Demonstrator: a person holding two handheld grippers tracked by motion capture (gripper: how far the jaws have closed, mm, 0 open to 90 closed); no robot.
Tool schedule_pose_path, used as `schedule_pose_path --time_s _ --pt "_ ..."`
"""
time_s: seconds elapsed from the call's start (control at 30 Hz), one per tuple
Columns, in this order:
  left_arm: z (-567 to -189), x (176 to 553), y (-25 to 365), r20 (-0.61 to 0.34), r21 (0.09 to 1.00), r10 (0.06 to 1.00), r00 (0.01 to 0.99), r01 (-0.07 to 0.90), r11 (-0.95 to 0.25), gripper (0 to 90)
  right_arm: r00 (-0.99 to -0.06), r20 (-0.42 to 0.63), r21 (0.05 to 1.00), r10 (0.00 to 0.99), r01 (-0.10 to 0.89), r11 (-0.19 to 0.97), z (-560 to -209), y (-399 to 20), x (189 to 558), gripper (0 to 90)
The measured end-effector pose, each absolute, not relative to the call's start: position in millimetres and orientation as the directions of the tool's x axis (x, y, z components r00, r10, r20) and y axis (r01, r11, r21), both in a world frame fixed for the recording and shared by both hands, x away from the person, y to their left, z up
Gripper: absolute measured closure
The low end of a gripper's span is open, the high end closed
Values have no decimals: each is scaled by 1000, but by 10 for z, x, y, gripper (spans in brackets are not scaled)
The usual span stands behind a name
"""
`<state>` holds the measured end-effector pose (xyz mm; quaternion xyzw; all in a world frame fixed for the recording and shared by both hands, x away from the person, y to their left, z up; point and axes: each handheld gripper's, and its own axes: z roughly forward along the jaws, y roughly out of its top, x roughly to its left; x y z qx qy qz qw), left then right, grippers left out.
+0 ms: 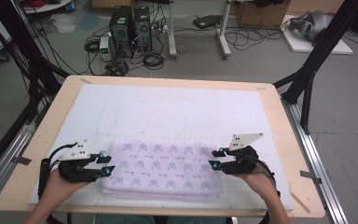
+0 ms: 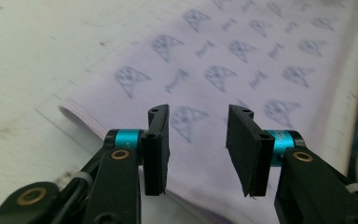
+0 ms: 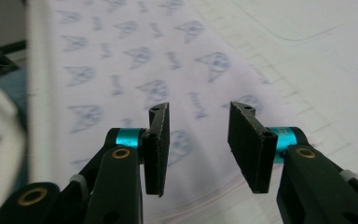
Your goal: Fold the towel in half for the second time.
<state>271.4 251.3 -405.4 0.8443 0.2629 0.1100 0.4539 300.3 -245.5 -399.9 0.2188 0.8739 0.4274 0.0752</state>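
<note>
A folded pale lilac cloth with a small blue print lies flat on the white mat near the table's front edge. At the cloth's left end my left gripper points right. In the left gripper view the left gripper hovers over the cloth near its folded edge, jaws apart with nothing between them. My right gripper points left at the cloth's right end. Seen in its own view, the right gripper also stands open above the cloth, holding nothing.
A white mat with faint grid lines covers most of the wooden table. Beyond the far edge, computer towers and cables sit on the floor. Black frame legs rise at both sides.
</note>
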Motion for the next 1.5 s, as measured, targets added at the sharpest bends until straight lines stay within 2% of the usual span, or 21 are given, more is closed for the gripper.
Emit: schedule_pose_path --time_s 0.1,0.2,0.27,0.33,0.47,0.53,0.57,0.6,0.63,0.67,0.7,0.77,0.97,1.2,1.23,1.27,1.3,1.33,1.37,1.5 --pt "-4115 2913 2511 -34 829 600 799 358 -430 580 -860 19 766 510 341 546 -4050 -2434 3152 524" --pt "-4171 3118 2491 -24 819 651 758 389 -422 523 -830 23 763 557 375 526 -4112 -2451 3303 462" --pt "-4212 3251 2487 -41 816 678 734 416 -401 481 -814 32 751 580 403 523 -4163 -2461 3395 418" --pt "-4264 3359 2482 -66 809 700 711 449 -380 394 -805 55 744 591 428 513 -4223 -2474 3471 378" --pt "-4453 3529 2468 -123 755 722 681 536 -377 318 -802 112 714 587 476 513 -4348 -2466 3574 373" --pt "-4458 3524 2472 -134 762 699 703 524 -380 390 -814 142 699 563 485 526 -4398 -2435 3600 455" --pt "-4452 3520 2476 -153 766 667 729 514 -386 530 -824 156 696 545 483 531 -4406 -2412 3595 522" --pt "-4439 3493 2445 -121 767 668 734 497 -407 622 -831 160 696 533 478 536 -4407 -2396 3587 577" --pt "-4432 3484 2438 -126 769 658 742 492 -408 653 -838 155 700 523 467 541 -4399 -2373 3577 656" --pt "-4418 3475 2439 -139 774 641 755 486 -405 731 -845 158 700 512 461 545 -4390 -2364 3571 715" --pt "-4407 3476 2443 -131 774 641 756 482 -410 772 -850 150 704 506 451 548 -4377 -2358 3564 756" --pt "-4384 3475 2449 -117 777 648 752 476 -412 800 -852 149 712 501 444 543 -4358 -2371 3571 788" --pt "-4145 3595 2384 -29 819 702 711 419 -391 817 -831 84 736 550 424 528 -4159 -2383 3685 802" --pt "-3709 4081 2348 16 836 756 654 406 -369 815 -787 -10 754 617 399 521 -3760 -2354 4102 799" --pt "-3640 4156 2321 43 835 771 635 401 -377 806 -778 -25 759 628 394 518 -3683 -2344 4174 789" --pt "-3600 4209 2297 74 830 787 613 400 -389 756 -763 -42 764 645 391 512 -3610 -2336 4249 746" --pt "-3563 4292 2255 114 810 816 566 422 -406 656 -745 -59 769 664 390 506 -3567 -2327 4308 679" --pt "-3555 4343 2249 111 796 829 548 450 -404 547 -723 -67 766 688 404 499 -3524 -2315 4400 601" --pt "-3566 4363 2263 90 793 834 544 467 -390 498 -715 -45 757 697 431 491 -3517 -2312 4454 551" --pt "-3693 4258 2328 50 792 811 582 472 -388 486 -724 1 744 690 462 484 -3629 -2306 4435 505"
